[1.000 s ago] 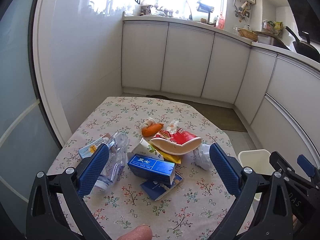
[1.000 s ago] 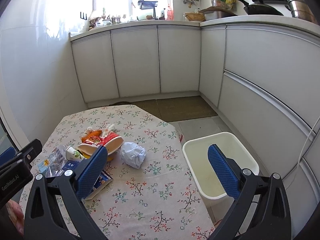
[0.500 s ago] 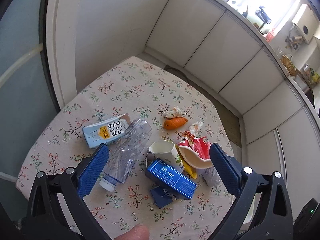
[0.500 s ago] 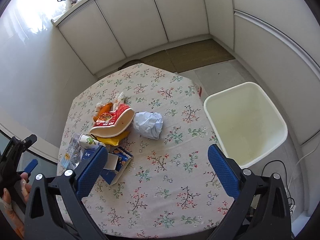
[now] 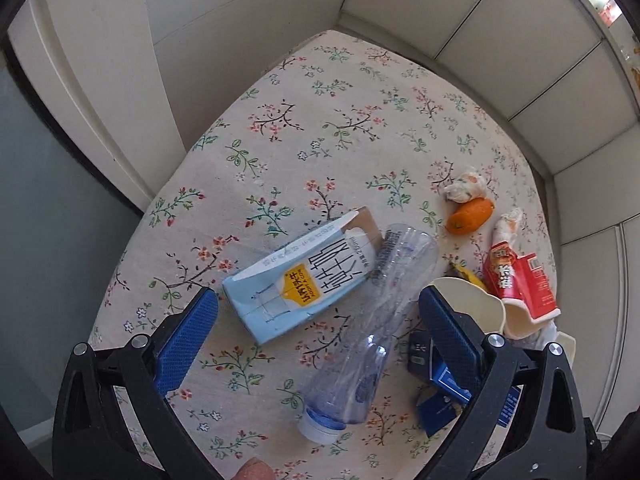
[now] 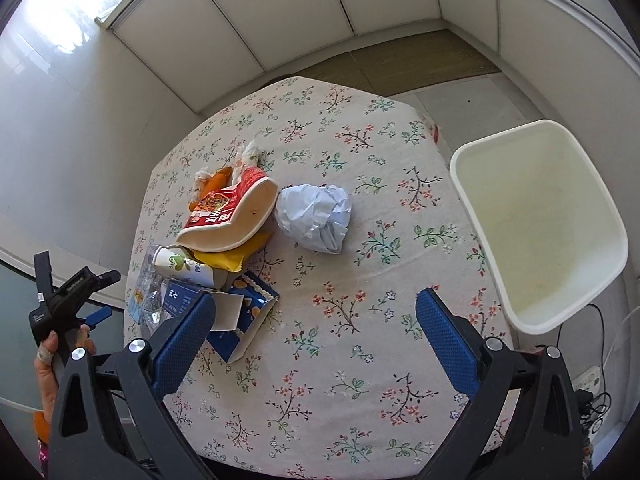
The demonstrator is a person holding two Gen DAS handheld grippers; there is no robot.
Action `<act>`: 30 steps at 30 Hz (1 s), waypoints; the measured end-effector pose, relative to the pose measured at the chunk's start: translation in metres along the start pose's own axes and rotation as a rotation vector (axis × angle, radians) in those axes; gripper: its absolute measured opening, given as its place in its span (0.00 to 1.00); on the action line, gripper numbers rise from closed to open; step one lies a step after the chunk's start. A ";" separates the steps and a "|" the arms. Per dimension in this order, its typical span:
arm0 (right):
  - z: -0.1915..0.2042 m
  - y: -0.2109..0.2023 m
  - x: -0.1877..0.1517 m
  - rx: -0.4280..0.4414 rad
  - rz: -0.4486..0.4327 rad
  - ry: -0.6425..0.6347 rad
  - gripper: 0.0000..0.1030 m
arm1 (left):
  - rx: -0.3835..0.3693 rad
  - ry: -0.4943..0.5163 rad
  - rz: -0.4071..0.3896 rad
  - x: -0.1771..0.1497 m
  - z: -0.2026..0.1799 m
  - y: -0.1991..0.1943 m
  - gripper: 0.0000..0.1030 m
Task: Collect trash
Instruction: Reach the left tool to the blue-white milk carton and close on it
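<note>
Both sets of jaws stood wide and held nothing: the left gripper hung over the near end of the litter, its blue pads straddling a clear plastic bottle and a pale blue carton that lay touching side by side, while the right gripper hovered over bare cloth nearer the bin. The likeliest slip, I judged, was the left pads closing on bottle and carton together, or the smooth round bottle rolling out toward the near table edge. Just beyond, a paper cup, a squashed red noodle tub and a blue box sat heaped on one another, so lifting one could drag or tip its neighbours. Farther off lay an orange scrap and a crumpled wad of paper in the open. The table had free room on its right half, but the bin stood off the edge, lower down, so a short release could drop trash on the floor.
</note>
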State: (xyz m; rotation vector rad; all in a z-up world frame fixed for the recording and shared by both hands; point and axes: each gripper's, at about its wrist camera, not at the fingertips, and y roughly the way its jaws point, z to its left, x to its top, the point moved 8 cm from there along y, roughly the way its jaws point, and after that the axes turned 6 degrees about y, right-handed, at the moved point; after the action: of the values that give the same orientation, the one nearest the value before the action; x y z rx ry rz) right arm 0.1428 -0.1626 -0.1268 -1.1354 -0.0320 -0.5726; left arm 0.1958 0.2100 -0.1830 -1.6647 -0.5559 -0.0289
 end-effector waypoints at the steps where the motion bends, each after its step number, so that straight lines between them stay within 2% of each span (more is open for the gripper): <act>1: 0.004 0.003 -0.001 0.010 0.009 -0.006 0.95 | 0.062 0.018 0.002 0.001 0.006 0.001 0.93; 4: 0.018 0.010 -0.006 0.026 0.038 -0.040 0.95 | 0.271 0.132 -0.023 0.010 0.019 -0.004 0.93; 5: 0.021 0.012 -0.008 0.028 0.045 -0.051 0.95 | 0.302 0.174 -0.016 0.010 0.019 -0.003 0.93; 9: 0.030 0.017 -0.010 0.022 0.054 -0.096 0.95 | 0.345 0.287 0.079 0.000 0.017 0.013 0.90; 13: 0.030 0.022 -0.009 0.009 0.062 -0.102 0.95 | 0.313 0.370 0.134 -0.009 0.004 0.032 0.88; 20: 0.027 0.028 -0.010 -0.008 0.074 -0.105 0.95 | 0.311 0.477 0.118 -0.006 -0.021 0.056 0.88; 22: 0.027 0.030 -0.011 -0.011 0.074 -0.117 0.95 | 0.292 0.473 0.129 -0.005 -0.021 0.064 0.74; 24: 0.030 0.031 -0.011 -0.013 0.072 -0.129 0.95 | 0.308 0.475 0.101 -0.001 -0.020 0.066 0.61; 28: 0.038 0.033 -0.007 -0.002 0.061 -0.170 0.95 | 0.228 0.419 0.071 0.004 -0.024 0.054 0.54; 30: 0.045 0.036 -0.003 0.019 0.074 -0.184 0.95 | 0.204 0.387 0.024 0.012 -0.028 0.037 0.50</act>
State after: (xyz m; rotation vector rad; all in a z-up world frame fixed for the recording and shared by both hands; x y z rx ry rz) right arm 0.1682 -0.1120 -0.1389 -1.1634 -0.1528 -0.4001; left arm 0.2286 0.1852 -0.2076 -1.4193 -0.2357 -0.2632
